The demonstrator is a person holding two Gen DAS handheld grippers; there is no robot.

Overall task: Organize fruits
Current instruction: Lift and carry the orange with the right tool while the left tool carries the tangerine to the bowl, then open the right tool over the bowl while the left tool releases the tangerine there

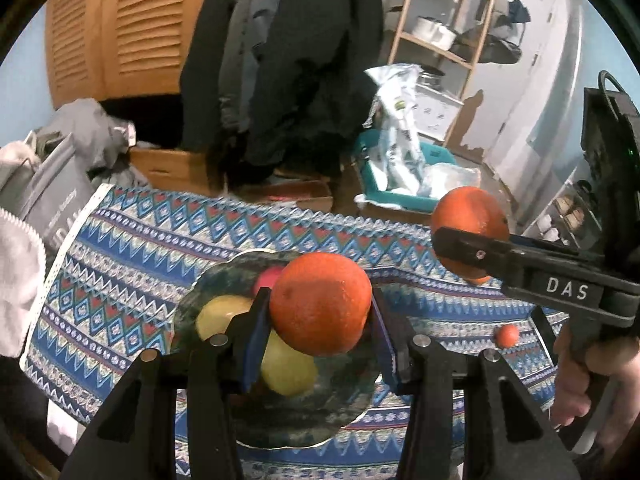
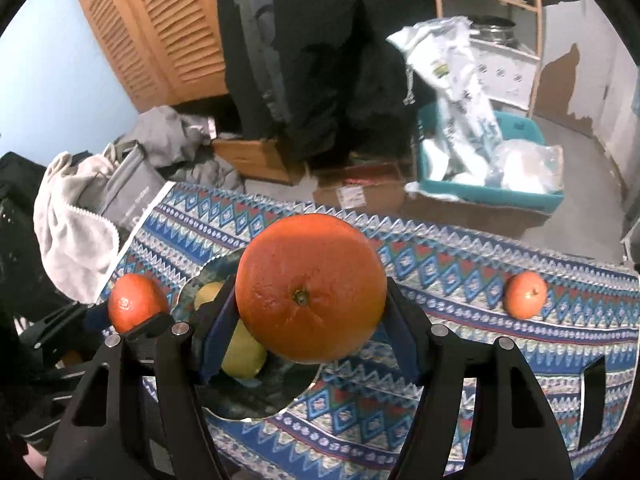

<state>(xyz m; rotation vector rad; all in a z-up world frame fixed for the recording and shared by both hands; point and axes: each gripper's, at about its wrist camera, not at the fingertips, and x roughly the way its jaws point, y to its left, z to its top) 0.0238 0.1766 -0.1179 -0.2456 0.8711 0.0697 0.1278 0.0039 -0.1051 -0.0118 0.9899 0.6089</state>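
My left gripper [image 1: 318, 300] is shut on a small orange [image 1: 320, 304], held just above a dark green plate [image 1: 300, 420]. On the plate lie two yellow fruits [image 1: 286, 372] and a pink one [image 1: 266, 278], partly hidden by the fingers. My right gripper [image 2: 310, 296] is shut on a large orange [image 2: 310, 288], above the plate's right rim [image 2: 260, 396]. The left wrist view shows that large orange [image 1: 470, 216] off to the right, higher than the plate. One small tangerine [image 2: 525, 295] lies loose on the patterned cloth [image 2: 460, 280] to the right.
The cloth-covered table ends at a far edge, with cardboard boxes [image 2: 360, 192] and a teal bin [image 2: 492, 192] of plastic bags on the floor beyond. A grey bag [image 1: 52, 196] and a white towel [image 2: 76, 232] sit off the left end. A hand [image 1: 576, 384] grips the right tool.
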